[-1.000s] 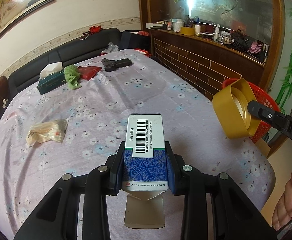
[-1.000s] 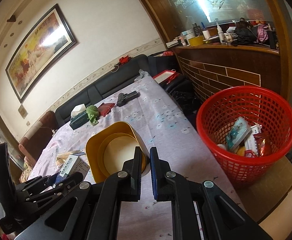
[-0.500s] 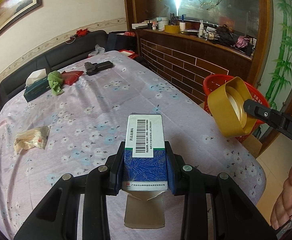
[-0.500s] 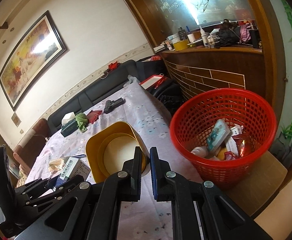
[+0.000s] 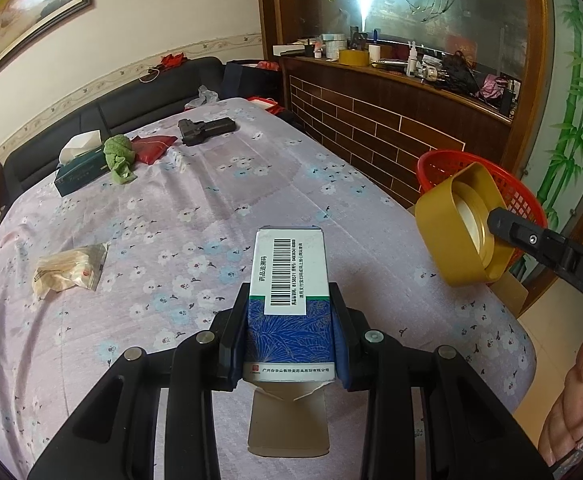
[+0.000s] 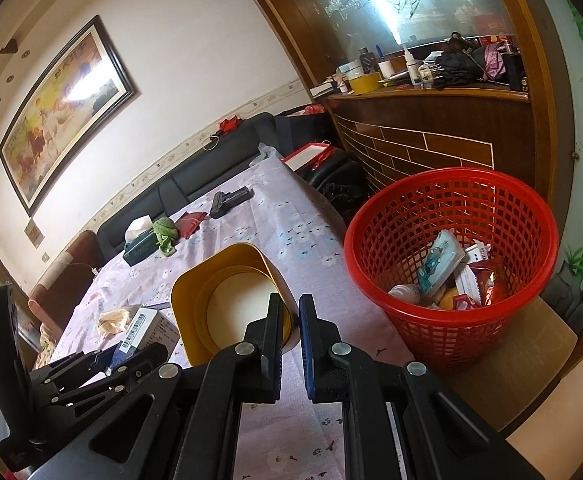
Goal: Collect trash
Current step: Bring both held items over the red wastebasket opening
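Red basket (image 6: 451, 216); lilac floral tablecloth (image 5: 211, 200); yellow container (image 5: 451, 228).

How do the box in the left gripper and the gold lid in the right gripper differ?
The box is rectangular, blue and white with a barcode; the gold lid is plain with rounded corners. The box is clamped across its sides; the lid is pinched by its thin wall. Both are held above the table.

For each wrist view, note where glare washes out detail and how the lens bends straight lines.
Left wrist view: a bright flare on the etched glass panel blurs its pattern; the wall border curves and the corners go black. Right wrist view: glare bleaches part of the framed painting and the glass; the wooden frame bows, while the red basket stays sharp.
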The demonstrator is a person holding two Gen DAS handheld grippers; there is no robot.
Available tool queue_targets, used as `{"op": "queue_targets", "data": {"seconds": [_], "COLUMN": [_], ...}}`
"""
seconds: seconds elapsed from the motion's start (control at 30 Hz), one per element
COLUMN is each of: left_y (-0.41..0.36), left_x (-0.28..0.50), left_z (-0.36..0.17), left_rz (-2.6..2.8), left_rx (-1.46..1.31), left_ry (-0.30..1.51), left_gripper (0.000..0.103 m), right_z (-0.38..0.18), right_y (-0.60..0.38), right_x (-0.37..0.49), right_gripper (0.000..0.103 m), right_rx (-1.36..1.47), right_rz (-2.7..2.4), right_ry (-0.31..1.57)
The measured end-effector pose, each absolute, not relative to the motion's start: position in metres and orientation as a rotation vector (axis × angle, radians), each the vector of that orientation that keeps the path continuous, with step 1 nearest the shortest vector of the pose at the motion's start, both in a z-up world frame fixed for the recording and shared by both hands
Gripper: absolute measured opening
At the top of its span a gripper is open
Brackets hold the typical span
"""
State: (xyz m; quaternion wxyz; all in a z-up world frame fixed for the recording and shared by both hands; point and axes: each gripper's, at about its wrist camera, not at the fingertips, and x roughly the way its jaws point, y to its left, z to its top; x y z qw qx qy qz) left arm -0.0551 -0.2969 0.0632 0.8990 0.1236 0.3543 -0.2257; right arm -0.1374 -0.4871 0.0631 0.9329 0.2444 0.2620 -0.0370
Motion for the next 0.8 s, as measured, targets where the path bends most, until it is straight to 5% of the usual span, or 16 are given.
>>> {"op": "queue_targets", "data": {"seconds": [0.8], "left_y": [-0.347], "left_x": [-0.063], "left_z": [0.071], "left_rz": [-0.538], "left_rx": [0.303], "left_ry": [0.71], "left_gripper": [0.033], "right_z": [0.068], "right_y": [-0.525], "right_x": [-0.166], "right_gripper": [0.009], "right_rx": [0.518], "right_rz": [-0.145], "right_ry": [0.51]}}
